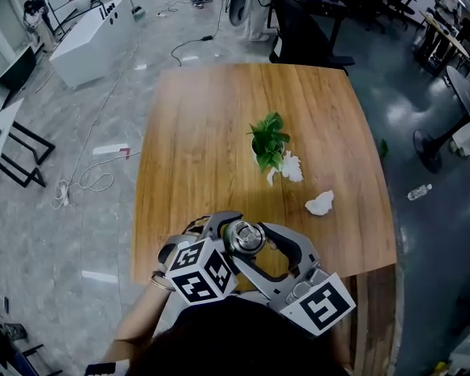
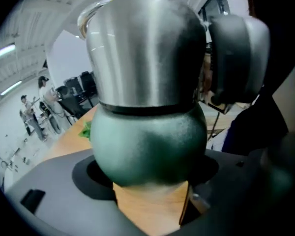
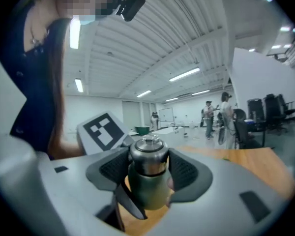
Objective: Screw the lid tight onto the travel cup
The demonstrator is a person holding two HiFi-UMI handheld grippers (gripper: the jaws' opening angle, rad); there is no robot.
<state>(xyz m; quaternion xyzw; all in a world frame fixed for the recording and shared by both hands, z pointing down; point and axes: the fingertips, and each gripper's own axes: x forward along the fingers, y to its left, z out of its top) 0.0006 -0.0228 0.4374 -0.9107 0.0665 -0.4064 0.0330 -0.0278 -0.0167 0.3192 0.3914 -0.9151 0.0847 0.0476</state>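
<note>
The travel cup [image 2: 150, 141] has a dark green body and a steel lid [image 1: 244, 237]. It is held over the near edge of the wooden table [image 1: 204, 131], close to my body. My left gripper [image 1: 223, 240] is shut on the green body, which fills the left gripper view under the steel top [image 2: 142, 53]. My right gripper [image 1: 270, 245] comes in from the right. In the right gripper view its ribbed pads [image 3: 187, 171] press both sides of the steel lid [image 3: 148, 156], with the green body [image 3: 150, 191] below. The left gripper's marker cube [image 3: 104, 129] shows behind the cup.
A small potted plant [image 1: 269, 142] stands mid-table with crumpled white paper [image 1: 292, 167] beside it and another piece [image 1: 320, 203] nearer the right edge. A black chair [image 1: 305, 30] stands beyond the far edge. People stand far off in the room.
</note>
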